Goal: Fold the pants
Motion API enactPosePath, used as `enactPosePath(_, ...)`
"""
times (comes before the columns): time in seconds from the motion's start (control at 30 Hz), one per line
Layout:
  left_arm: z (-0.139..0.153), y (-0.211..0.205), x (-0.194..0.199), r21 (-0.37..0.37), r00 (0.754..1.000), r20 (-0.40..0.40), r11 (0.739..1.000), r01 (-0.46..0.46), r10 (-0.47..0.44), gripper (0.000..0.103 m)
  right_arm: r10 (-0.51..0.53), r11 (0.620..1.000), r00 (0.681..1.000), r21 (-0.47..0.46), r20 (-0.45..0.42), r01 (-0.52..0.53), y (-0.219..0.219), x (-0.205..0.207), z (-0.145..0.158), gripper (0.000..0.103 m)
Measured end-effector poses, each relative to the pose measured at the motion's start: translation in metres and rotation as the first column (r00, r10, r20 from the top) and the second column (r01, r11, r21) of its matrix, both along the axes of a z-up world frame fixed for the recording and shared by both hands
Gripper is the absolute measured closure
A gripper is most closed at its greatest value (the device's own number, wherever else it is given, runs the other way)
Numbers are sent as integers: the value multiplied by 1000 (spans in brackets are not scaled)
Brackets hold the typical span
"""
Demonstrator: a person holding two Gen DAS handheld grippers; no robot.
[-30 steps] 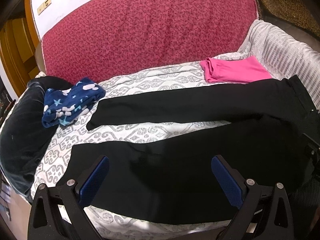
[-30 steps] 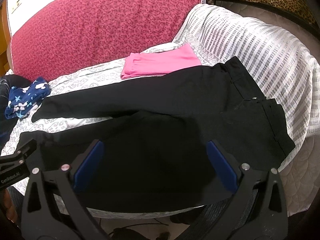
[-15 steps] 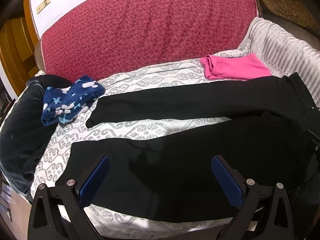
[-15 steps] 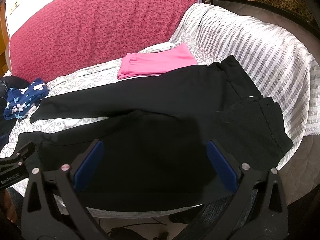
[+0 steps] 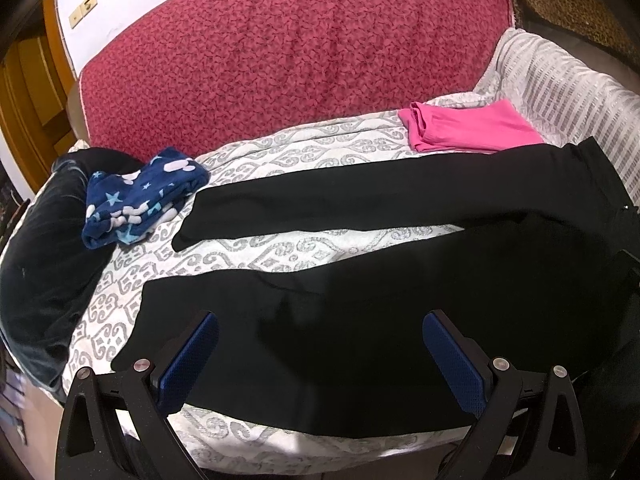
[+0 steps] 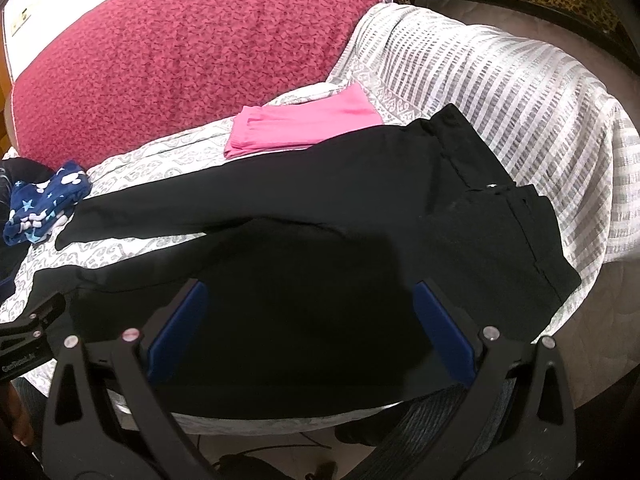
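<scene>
Little has shifted since a second ago: both grippers have drifted slightly, so the far leg and the pink garment sit a touch lower in the left view, and nothing on the bed has been disturbed.

Going from the left, a dark bundle (image 5: 38,248) lies at the bed's edge, with a blue star-print fleece (image 5: 140,196) resting against it, pushed aside, I'd guess, to leave working room. Next come the pants (image 5: 360,300), black, spread flat on the patterned bedspread (image 5: 280,248) with the two legs splayed apart in a V, hems toward the left and waistband (image 6: 516,216) at the right, lying partly on a striped white cover (image 6: 500,80). Laid open like this, they look ready for a first fold, one leg over the other.

A folded pink garment (image 5: 468,130) sits just beyond the far leg, near the red headboard (image 5: 280,48), likely already finished and set out of the way.

The left gripper (image 5: 320,356) hovers above the near leg with its blue pads wide apart, holding nothing. The right gripper (image 6: 308,332) hangs over the thigh area, likewise spread wide and empty. Folding has not yet begun.
</scene>
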State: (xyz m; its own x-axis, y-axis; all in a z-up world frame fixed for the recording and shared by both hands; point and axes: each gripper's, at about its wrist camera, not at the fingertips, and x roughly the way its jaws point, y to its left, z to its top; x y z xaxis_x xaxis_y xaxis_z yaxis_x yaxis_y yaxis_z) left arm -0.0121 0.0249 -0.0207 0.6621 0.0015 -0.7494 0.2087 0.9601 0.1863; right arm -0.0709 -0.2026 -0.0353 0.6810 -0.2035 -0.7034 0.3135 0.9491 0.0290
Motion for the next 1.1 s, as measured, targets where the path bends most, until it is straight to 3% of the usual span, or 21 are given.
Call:
enactPosePath(0.37, -8, 17, -3, -7, 999, -19, 999, -33, 33, 0, -17, 1000, 1000, 5, -14, 17, -5, -6, -5, 1)
enactPosePath(0.67, -11, 44, -4, -6, 994, -28, 994, -108, 107, 0, -67, 996, 997, 57, -27, 68, -46, -22, -10, 1)
enactPosePath(0.8, -13, 52, -3, -12, 991, -36, 991, -132, 131, 0, -116, 989, 993, 86, -32, 119, -70, -29, -9, 7)
enactPosePath(0.93, -17, 63, -3, -31, 988, -51, 988, -149, 147, 0, -146, 979, 988, 138, -56, 153, -92, -35, -11, 24)
enactPosePath(1.1, -23, 87, -2, -69, 981, -110, 983, -170, 162, 0, -229, 934, 971, 264, -73, 240, -130, -55, -15, 27)
